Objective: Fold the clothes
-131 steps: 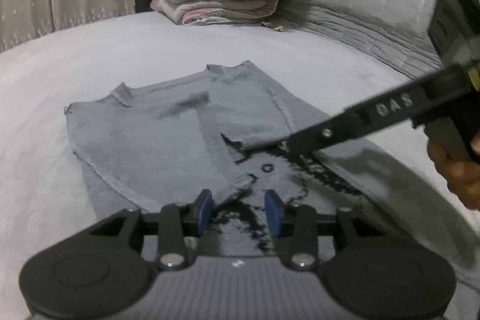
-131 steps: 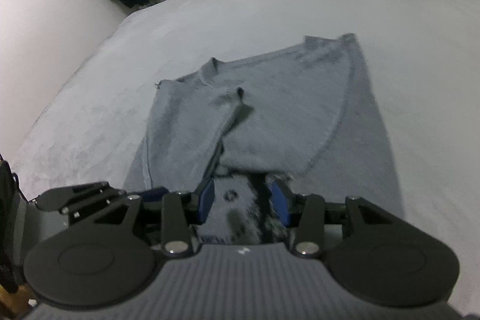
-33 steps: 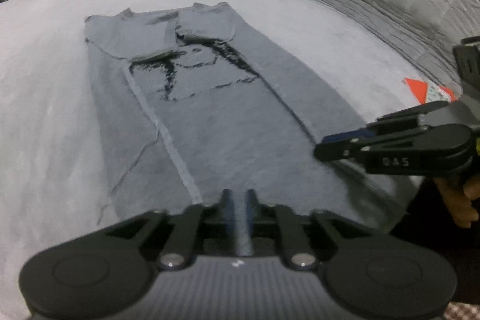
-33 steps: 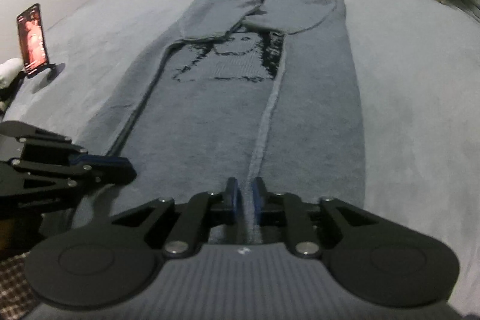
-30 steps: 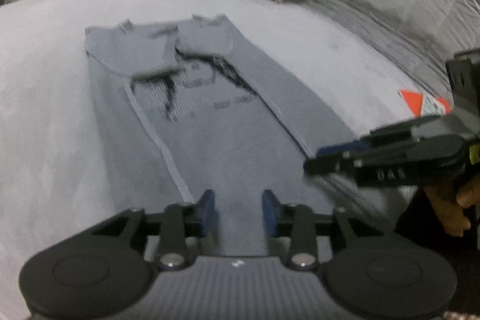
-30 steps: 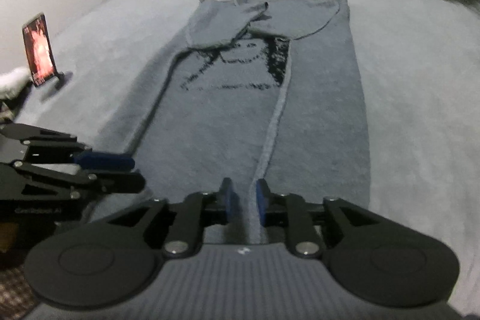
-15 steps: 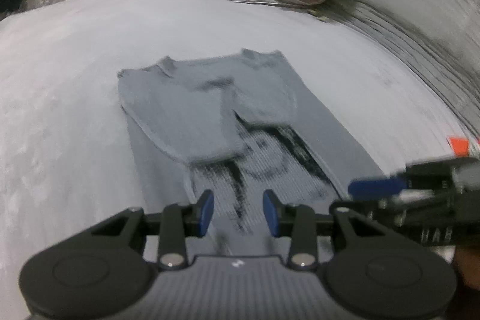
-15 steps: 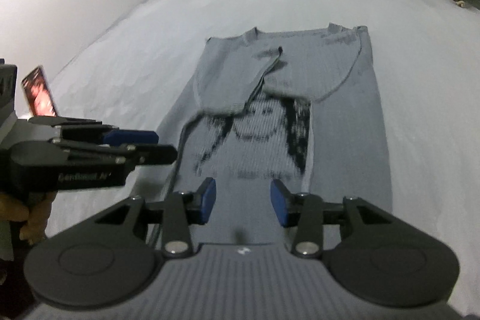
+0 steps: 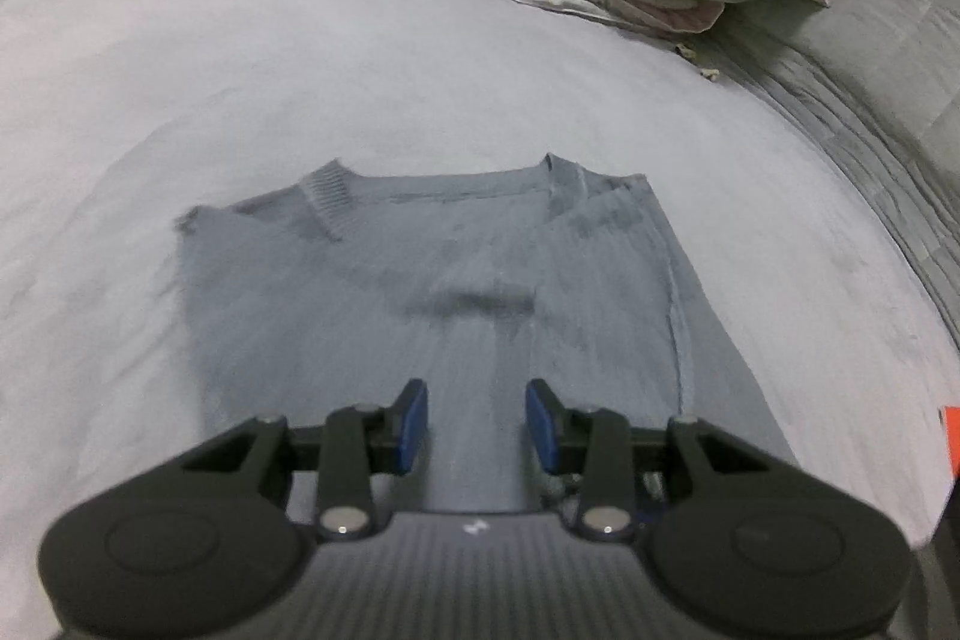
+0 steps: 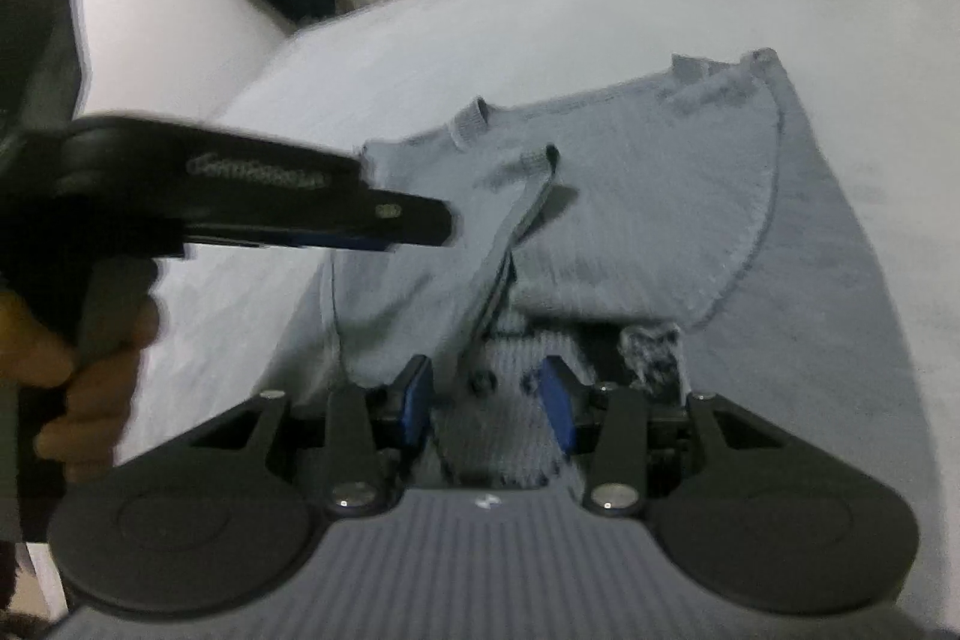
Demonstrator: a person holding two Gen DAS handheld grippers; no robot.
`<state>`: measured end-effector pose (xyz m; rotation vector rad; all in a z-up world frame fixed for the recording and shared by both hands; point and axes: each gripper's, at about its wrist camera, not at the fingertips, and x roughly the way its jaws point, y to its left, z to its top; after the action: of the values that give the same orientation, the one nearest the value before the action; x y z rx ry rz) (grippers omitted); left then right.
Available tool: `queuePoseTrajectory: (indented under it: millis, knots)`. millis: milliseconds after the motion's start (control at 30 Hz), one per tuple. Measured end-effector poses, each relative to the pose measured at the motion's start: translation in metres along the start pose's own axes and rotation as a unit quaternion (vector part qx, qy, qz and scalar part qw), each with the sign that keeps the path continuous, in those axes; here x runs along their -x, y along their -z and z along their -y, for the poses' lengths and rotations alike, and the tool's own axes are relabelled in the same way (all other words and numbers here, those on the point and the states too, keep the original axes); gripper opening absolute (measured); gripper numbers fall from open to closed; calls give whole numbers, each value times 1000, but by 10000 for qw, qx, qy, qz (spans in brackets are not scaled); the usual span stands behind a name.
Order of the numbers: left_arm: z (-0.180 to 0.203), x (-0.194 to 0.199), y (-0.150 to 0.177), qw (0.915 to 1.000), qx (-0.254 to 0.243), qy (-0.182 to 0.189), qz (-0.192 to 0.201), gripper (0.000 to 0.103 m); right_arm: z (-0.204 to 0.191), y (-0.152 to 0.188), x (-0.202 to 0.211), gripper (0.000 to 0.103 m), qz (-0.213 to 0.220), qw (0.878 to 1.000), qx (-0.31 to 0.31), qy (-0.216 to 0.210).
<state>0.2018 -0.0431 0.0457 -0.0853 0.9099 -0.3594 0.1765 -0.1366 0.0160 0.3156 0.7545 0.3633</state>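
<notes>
While both grippers, left (image 9: 477, 421) and right (image 10: 486, 403), hang with pads apart and empty, sweater (image 9: 444, 292) lies flat on bed (image 9: 300, 58) beneath them, collar far, long axis near-to-far.

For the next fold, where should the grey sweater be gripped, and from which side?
Probably at the two near corners of the grey sweater, coming in low from the near edge. It lies flat on the bed, sleeves already folded in and collar at the far end, so lifting the near edge would fold it toward the collar. Left gripper and right gripper both stand open over it.
</notes>
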Motion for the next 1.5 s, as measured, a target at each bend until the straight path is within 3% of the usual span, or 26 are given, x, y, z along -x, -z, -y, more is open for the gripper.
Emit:
queuePoseTrajectory:
  millis: [167,233,267,333,367,433,633,833,900,1100,1333,1500]
  knots:
    - [16,-32,-6,9996,54,-282,66,37,2,9,-7,44,432,9986,-153,-260]
    - [17,-37,-6,9990,83,-416,145,36,-1,13,-8,36,524,9982,-114,-270]
    - [17,-38,-7,9987,116,-464,187,33,-2,14,-8,32,537,9982,-78,-254]
    - [16,-40,-9,9983,173,-519,223,18,-3,14,-9,19,509,9982,-59,-313]
    - [14,-39,-10,9979,216,-556,268,4,-2,13,-9,16,477,9981,-76,-383]
    - [9,-38,-12,9971,358,-561,370,4,2,10,-8,5,383,9977,-159,-544]
    - [1,-31,-20,9926,906,-328,739,4,16,-7,11,4,467,9940,-542,-825]
    - [-7,-53,-24,9906,1289,27,448,8,30,-20,17,8,401,9965,-584,-452]
    - [-12,-48,-21,9898,1272,306,561,9,30,-21,20,15,412,9972,-534,-325]
    - [-25,-14,-7,9869,1118,566,1019,12,33,-36,29,15,654,9971,-352,-132]
    - [-28,-27,28,9934,535,756,673,12,48,-31,27,15,472,9971,-591,88]
    - [-25,-16,49,9919,450,826,856,16,48,-28,27,15,209,9977,-641,68]
